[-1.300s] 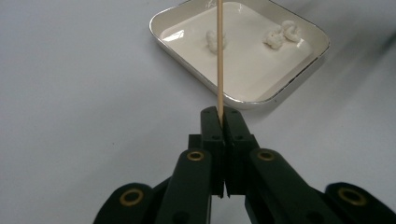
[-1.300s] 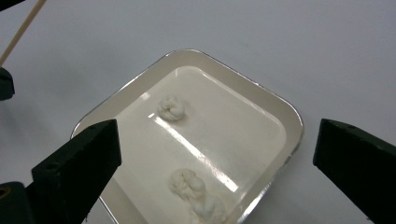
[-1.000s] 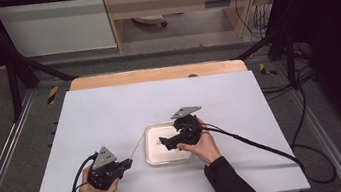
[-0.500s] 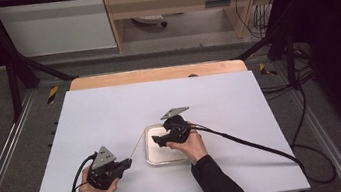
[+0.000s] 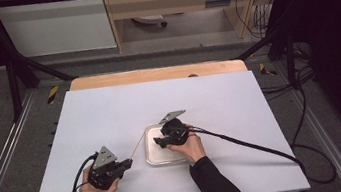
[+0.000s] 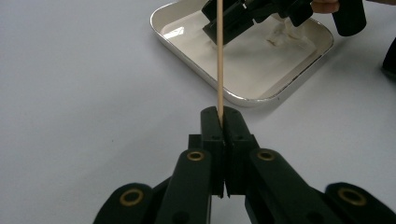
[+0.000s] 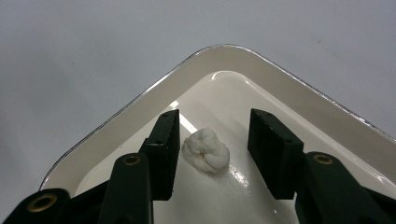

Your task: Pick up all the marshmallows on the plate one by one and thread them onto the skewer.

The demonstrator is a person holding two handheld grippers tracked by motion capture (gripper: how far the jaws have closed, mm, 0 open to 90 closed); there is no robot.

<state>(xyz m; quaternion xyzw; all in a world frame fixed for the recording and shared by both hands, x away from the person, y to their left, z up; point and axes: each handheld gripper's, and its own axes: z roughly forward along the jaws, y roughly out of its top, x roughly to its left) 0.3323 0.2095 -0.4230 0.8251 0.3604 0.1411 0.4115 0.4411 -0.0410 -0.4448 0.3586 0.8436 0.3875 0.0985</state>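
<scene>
Now the right hand-held gripper [image 7: 212,154] has been closing around the white lump [image 7: 206,150] in the tray [image 7: 140,100], pads not yet touching; next, pinch gently, while the left hand-held gripper [image 6: 223,122] clamps the skewer [image 6: 219,60].

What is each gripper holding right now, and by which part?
The left gripper pinches a thin wooden stick at its near end. The right gripper holds nothing; its jaws, just closing, straddle a white lump.
</scene>
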